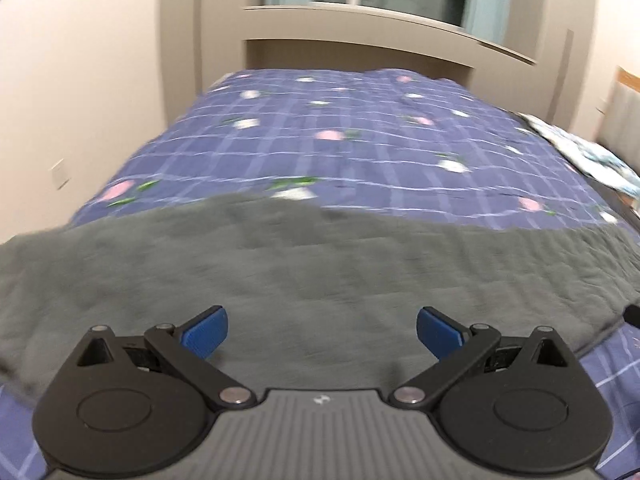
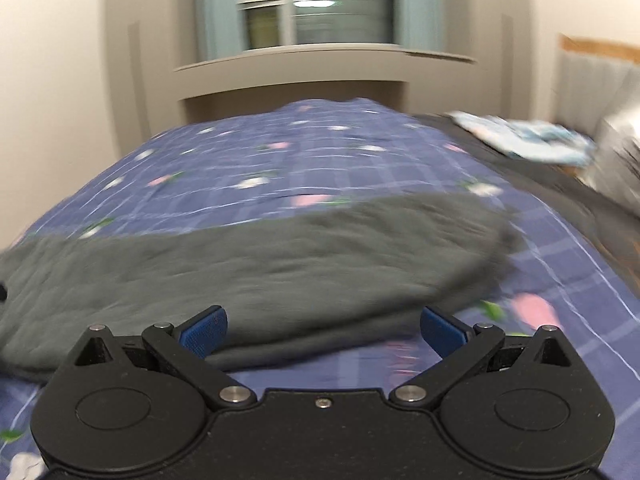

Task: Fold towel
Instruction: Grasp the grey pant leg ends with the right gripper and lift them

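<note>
Both tools, left tool (image 1: 322, 332) and right tool (image 2: 323, 332), hang released above the grey towel (image 1: 300, 264) spread across the bed (image 1: 360, 140).

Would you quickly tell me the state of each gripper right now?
Left gripper: open, holding nothing, above the dark grey terry towel.
Right gripper: open, empty, near that towel's edge.
</note>
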`<state>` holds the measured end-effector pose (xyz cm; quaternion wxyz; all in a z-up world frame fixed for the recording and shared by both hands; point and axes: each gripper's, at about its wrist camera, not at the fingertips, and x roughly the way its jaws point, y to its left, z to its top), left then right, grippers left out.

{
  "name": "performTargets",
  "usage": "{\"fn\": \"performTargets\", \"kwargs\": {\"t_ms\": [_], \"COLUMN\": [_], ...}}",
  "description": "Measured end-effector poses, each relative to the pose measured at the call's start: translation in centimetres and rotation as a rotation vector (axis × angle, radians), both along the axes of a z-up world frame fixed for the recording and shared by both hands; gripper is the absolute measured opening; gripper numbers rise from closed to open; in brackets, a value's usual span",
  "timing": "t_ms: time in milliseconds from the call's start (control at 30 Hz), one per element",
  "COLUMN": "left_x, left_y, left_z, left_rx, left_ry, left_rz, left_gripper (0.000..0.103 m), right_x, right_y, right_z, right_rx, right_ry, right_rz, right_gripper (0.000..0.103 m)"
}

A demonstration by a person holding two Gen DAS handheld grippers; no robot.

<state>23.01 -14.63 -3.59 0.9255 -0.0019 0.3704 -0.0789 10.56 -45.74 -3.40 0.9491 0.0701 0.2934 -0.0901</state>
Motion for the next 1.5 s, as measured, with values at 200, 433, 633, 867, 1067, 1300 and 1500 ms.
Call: {"fn": "performTargets", "kwargs": {"t_ms": [200,433,633,867,1067,1300,1500], "left_x": [1.9,3.4,3.0,2.7,2.8,2.4,2.5], "left_y": [-7.2,-13.4,-16.0,-15.1,-12.5,-8.4,-3.6], "left_z": [-0.7,-2.6,-4.8,-3.8,-1.9,0.9,4.0], "left_rx": [-0.029,-0.045,0.082,0.104,0.084,-0.035,-0.185], "left_ry": [0.008,0.015,0.011,0.038,0.049,0.044,0.019], "left_rz": [-0.074,-0.188,-0.246,-0.26,-0.218,-0.155,-0.047], "left_gripper": [0.102,0.102,0.102,0.102,0.102,0.102,0.102], "right_x": [0.8,2.7,4.9,5.4,5.4,4.9,4.4], "right_y": [-6.6,-10.4,-12.6,-12.7,-12.4,-9.7,-3.8], "right_z": [-1.3,-2.4,-3.3,-3.1,-2.8,0.6,5.2], "right_rx": [0.155,0.26,0.324,0.328,0.334,0.188,-0.055], "right_ry": [-0.011,-0.049,-0.038,-0.066,-0.085,-0.145,-0.255], "right_rz": [-0.148,-0.191,-0.19,-0.318,-0.338,-0.274,-0.092], "right_gripper": [0.103,0.103,0.103,0.066,0.025,0.02,0.02]}}
